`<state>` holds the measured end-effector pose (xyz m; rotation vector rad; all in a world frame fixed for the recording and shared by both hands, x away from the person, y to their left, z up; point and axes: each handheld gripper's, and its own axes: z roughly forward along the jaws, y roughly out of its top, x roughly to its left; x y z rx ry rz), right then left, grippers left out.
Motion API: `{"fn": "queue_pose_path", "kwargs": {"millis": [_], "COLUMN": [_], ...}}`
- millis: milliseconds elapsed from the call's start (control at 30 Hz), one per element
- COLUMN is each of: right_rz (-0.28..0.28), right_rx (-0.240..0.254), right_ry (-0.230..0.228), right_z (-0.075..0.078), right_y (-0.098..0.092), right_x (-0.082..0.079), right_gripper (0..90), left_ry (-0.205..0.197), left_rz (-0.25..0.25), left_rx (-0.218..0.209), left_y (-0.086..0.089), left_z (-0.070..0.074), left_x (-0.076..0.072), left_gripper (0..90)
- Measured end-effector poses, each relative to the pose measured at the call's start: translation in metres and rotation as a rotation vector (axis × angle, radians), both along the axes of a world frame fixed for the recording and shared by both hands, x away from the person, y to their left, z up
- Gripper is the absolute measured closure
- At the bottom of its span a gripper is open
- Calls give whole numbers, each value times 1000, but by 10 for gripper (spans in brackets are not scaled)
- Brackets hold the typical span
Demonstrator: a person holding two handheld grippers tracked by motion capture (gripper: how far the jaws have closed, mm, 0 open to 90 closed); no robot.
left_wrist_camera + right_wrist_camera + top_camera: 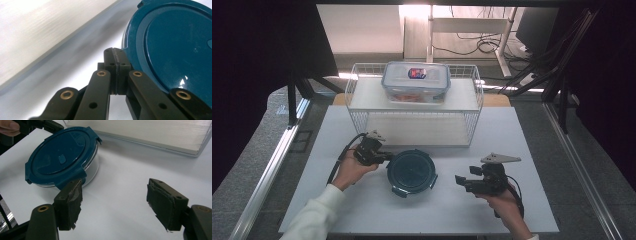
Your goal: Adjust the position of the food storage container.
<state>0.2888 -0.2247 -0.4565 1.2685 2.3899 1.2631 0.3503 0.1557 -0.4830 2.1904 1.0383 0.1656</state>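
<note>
Both hand-held grippers are seen over the white surface (362,210) in the high view: the left hand-held gripper (384,158) is held at the left edge of a round container with a dark teal lid (412,171), and the right hand-held gripper (460,181) is held to the container's right, apart from it. In the left gripper view the left hand-held gripper (115,53) is seen clenched — its jaws are pressed flat together with nothing between them, their tips just beside the lid's rim (130,47); whether they touch it cannot be told. In the right gripper view the right hand-held gripper (113,202) is seen released, its worn pads (75,202) set wide apart over bare surface.

No writing can be read. A red and blue label (417,73) is seen on the lid of a clear rectangular box (416,82), but its text is too small to make out.

The container's clear wall (92,170) below the lid, a small raised tab at the lid's middle (62,159) and a clip hanging at the near side (71,180) are shown by the right gripper view — details not given from above. From the high view, four clips are seen spaced around the lid.

The container is round, so no long axis is shown; it stands upright, lid up, at the middle of the surface. The rectangular box lies with its long side across the top shelf of a white wire rack (357,92) behind.
</note>
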Motion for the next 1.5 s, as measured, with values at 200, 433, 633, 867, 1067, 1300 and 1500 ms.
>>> {"fn": "queue_pose_path", "kwargs": {"millis": [200, 433, 633, 867, 1067, 1300, 1500], "right_rz": [-1, -3, -6, -8, -11, -22, -21], "right_rx": [2, 4, 12, 14, 12, 18, 15], "right_ry": [-3, 1, 1, -1, 1, -6, -4], "right_z": [1, 1, 1, 2, 2, 4, 3], "right_y": [0, -1, -2, -3, -3, -6, -5], "right_x": [0, 0, 1, 0, 1, 1, 1], "right_gripper": [283, 283, 282, 281, 281, 281, 281], "left_ry": [7, 13, 18, 20, 27, 35, 42], "left_rz": [-7, -13, -26, -44, -67, -68, -69], "left_rx": [-14, -29, -38, -47, -56, -70, -78], "left_y": [-3, -7, -11, -16, -18, -21, -22], "left_z": [-1, -1, -2, -3, -4, -4, -5], "left_x": [-3, -7, -9, -15, -18, -23, -27], "left_gripper": [900, 900, 900, 900, 900, 900, 900]}}
